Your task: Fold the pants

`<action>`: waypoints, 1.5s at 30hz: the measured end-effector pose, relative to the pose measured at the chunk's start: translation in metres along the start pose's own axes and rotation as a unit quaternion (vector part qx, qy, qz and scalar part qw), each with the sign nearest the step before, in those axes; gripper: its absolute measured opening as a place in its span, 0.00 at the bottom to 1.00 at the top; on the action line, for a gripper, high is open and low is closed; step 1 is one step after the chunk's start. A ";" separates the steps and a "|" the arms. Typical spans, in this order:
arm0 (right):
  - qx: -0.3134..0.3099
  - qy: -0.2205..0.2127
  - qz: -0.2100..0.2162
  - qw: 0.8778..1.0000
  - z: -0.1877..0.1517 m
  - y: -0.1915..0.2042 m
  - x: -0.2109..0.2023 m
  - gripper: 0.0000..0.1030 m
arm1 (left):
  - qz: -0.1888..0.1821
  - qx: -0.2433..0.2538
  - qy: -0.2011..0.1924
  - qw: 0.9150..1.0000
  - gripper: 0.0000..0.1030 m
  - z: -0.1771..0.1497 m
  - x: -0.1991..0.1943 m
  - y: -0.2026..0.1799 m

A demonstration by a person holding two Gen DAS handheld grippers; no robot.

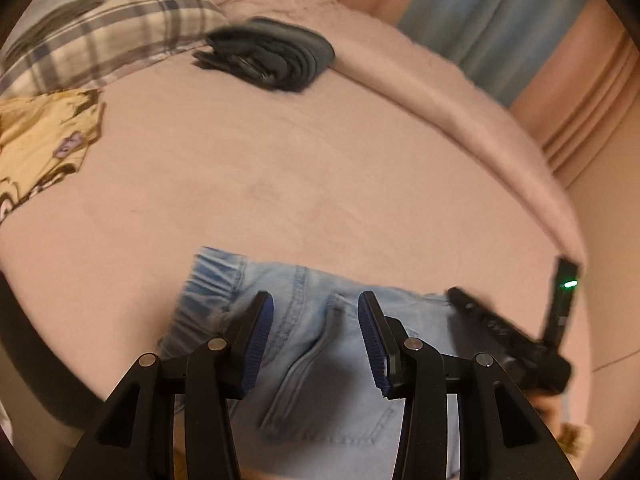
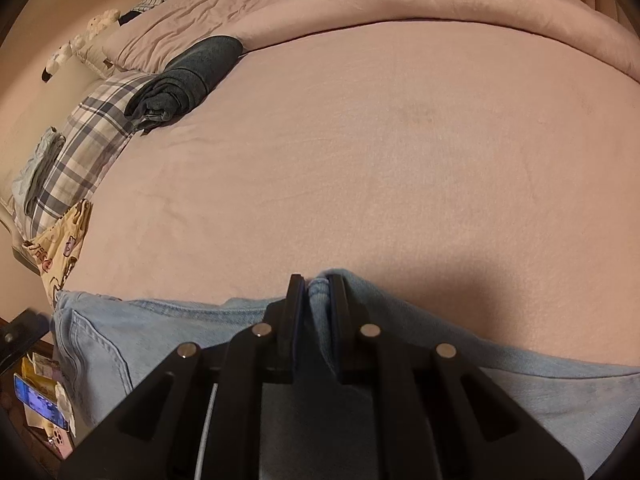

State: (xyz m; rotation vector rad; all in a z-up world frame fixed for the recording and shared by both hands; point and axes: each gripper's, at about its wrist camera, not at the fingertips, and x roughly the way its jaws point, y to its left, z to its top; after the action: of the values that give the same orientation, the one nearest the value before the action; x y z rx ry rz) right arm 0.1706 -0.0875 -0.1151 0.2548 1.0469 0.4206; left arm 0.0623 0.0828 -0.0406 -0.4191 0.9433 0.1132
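Here, at the far left of the left wrist view, a yellow printed cloth (image 1: 44,140) lies on the pink bed sheet (image 1: 320,168), with a grey-and-cream plaid pillow (image 1: 100,28) above it. Just right of the pillow sits a stack of dark grey folded garments (image 1: 272,56), touching the rumpled pink duvet (image 1: 400,80) that runs along the far edge of the bed. Nearer the camera, the light blue denim pants (image 1: 320,360) lie flat on the sheet at the bed's near edge, a seam and a pocket showing. The left hand-held gripper (image 1: 316,312) hangs over them released, its blue ribbed pads (image 1: 260,344) apart and pressing on nothing; the denim shows in the gap below. To the right, the right hand-held gripper (image 1: 500,328) appears as a blurred black body with a green light.

In the right wrist view, the right hand-held gripper (image 2: 316,284) is clenched on a raised fold of the pants (image 2: 160,332), the denim pinched upright between its black fingers (image 2: 295,300). The rest of the cloth spreads to both sides along the near edge.
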 end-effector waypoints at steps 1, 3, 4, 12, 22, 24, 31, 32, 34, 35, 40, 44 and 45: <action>0.000 0.000 -0.003 1.000 0.000 0.000 0.000 0.10 | 0.018 0.015 -0.008 1.000 0.42 -0.002 0.004 -0.005; 0.000 0.000 -0.006 1.000 0.000 0.000 0.001 0.10 | 0.043 0.046 -0.024 0.998 0.42 -0.007 0.011 -0.011; 0.001 0.000 -0.008 1.000 0.001 0.001 0.001 0.10 | 0.053 0.058 -0.023 0.997 0.42 -0.010 0.017 -0.012; -0.007 -0.006 -0.025 1.000 0.001 0.004 0.003 0.11 | 0.070 0.076 -0.034 0.994 0.42 -0.014 0.030 -0.011; -0.037 -0.028 -0.097 0.994 -0.001 0.025 -0.030 0.39 | 0.075 0.087 -0.048 0.992 0.42 -0.018 0.032 -0.014; -0.051 -0.027 -0.112 0.992 -0.005 0.031 -0.034 0.39 | 0.072 0.086 -0.049 0.992 0.42 -0.019 0.031 -0.014; -0.084 -0.003 -0.132 0.988 -0.014 0.029 -0.008 0.42 | 0.064 0.086 -0.051 0.993 0.42 -0.019 0.030 -0.012; -0.084 -0.008 -0.134 0.987 -0.013 0.028 -0.006 0.42 | 0.063 0.087 -0.052 0.993 0.42 -0.019 0.030 -0.012; -0.080 -0.010 -0.139 0.987 -0.011 0.028 -0.004 0.44 | 0.059 0.086 -0.053 0.993 0.42 -0.019 0.030 -0.010; -0.078 -0.008 -0.143 0.987 -0.008 0.026 -0.001 0.46 | 0.057 0.086 -0.053 0.993 0.42 -0.019 0.030 -0.009; -0.062 -0.012 -0.147 0.987 0.000 0.028 0.010 0.50 | 0.051 0.087 -0.055 0.993 0.42 -0.019 0.030 -0.008; -0.067 -0.015 -0.155 0.985 -0.001 0.031 0.012 0.51 | 0.065 0.096 -0.059 0.991 0.44 -0.019 0.029 -0.014; -0.065 -0.015 -0.153 0.986 0.000 0.030 0.010 0.50 | 0.069 0.098 -0.059 0.991 0.44 -0.020 0.027 -0.016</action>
State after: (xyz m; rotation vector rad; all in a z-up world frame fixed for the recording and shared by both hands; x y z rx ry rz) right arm 0.1683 -0.0558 -0.1115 -0.0180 1.0041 0.2062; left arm 0.0676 0.0578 -0.0680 -0.1642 0.8572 0.1672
